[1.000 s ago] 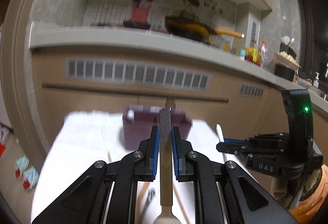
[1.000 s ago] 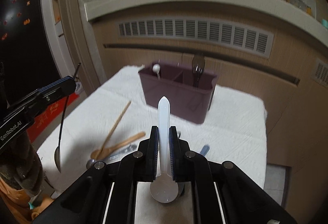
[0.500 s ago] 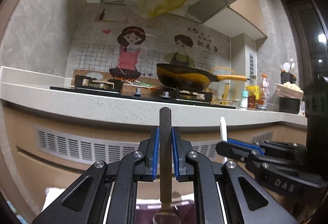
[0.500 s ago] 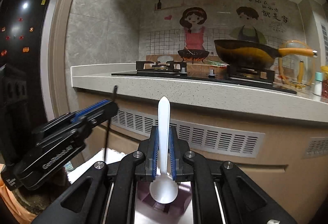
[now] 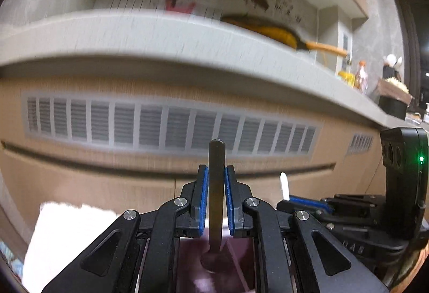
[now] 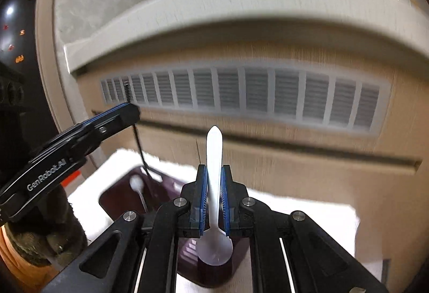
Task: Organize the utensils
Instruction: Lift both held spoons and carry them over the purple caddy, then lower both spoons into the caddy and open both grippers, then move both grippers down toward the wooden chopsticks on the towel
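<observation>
both spoons are hanging bowl-down over the purple caddy (image 6: pixel 166 193): the left hand-held gripper (image 5: pixel 215 199) is clamping a dark spoon (image 5: pixel 216 185), the right hand-held gripper (image 6: pixel 213 199) a white spoon (image 6: pixel 213 185). next, lowering each into a compartment, then releasing.

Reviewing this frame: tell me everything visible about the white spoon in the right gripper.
The white spoon looks like matte, slightly translucent plastic. Its flat handle tapers to a pointed tip that sticks up past the right gripper, whose blue pads are shut on the handle's middle. The round bowl hangs below the pads, bowl-end down, over the dark purple utensil holder; whether it touches the holder cannot be told. From the left wrist view only the handle tip shows.
</observation>
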Demonstrator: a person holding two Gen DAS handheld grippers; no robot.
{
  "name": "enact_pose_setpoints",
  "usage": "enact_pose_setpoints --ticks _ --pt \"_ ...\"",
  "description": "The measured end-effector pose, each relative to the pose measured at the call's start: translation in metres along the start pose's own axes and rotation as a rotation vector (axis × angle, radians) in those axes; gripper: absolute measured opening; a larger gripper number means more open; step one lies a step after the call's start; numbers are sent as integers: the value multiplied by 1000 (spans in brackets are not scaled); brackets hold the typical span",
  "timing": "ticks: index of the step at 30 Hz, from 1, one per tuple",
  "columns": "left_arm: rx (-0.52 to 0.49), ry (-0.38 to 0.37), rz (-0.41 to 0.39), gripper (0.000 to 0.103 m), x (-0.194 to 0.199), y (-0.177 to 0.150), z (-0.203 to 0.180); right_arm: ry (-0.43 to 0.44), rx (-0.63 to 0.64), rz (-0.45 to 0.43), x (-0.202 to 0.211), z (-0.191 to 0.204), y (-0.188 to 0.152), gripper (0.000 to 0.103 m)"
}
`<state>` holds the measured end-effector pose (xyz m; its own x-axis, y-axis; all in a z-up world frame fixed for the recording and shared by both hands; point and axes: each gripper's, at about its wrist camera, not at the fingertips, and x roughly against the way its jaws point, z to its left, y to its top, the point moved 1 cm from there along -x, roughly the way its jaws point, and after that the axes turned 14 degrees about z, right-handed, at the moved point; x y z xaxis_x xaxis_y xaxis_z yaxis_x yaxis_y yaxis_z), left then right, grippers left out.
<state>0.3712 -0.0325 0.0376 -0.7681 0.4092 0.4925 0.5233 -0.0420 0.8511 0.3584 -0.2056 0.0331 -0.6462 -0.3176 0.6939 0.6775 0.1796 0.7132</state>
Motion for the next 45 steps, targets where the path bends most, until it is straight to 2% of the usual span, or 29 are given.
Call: enact_pose_setpoints --ticks 4,7,8,10,12,18,21,22,26,29,31,35,37,39,43,45 --pt "26 17 118 13 -17 -18 5 17 -17 68 -18 -4 -18 10" --pt "15 36 165 14 -19 -27 2 28 -21 112 -26 -4 -28 10" --pt "9 42 171 16 -16 -29 1 30 -24 124 -25 -3 -30 13" --pt "-2 48 174 26 -9 -30 -1 14 -26 120 -20 -2 -36 21" --pt "-4 56 162 41 4 -29 -3 -11 -20 100 -10 0 -41 22" --pt "18 137 164 62 52 -34 13 -102 48 73 23 18 -60 28" --pt "47 183 203 62 74 -49 29 -136 89 82 34 31 -75 33" --pt "51 196 224 62 80 -56 33 -149 102 88 37 35 -82 38" --pt "55 248 350 62 92 -89 45 -166 154 109 47 49 -111 49" --pt "87 227 464 62 91 -117 49 -176 192 125 54 60 -134 61" --pt "94 200 532 62 88 -135 47 -187 219 136 59 69 -149 64" --pt "104 211 610 61 69 -151 42 -203 245 171 61 79 -169 68" --pt "125 217 635 55 57 -153 43 -210 247 189 60 81 -176 69" --pt "137 226 656 43 44 -151 45 -216 239 199 59 80 -181 69" --pt "154 278 683 35 18 -147 50 -207 201 216 55 72 -184 73" --pt "151 293 704 28 10 -147 50 -204 190 221 52 70 -185 74"
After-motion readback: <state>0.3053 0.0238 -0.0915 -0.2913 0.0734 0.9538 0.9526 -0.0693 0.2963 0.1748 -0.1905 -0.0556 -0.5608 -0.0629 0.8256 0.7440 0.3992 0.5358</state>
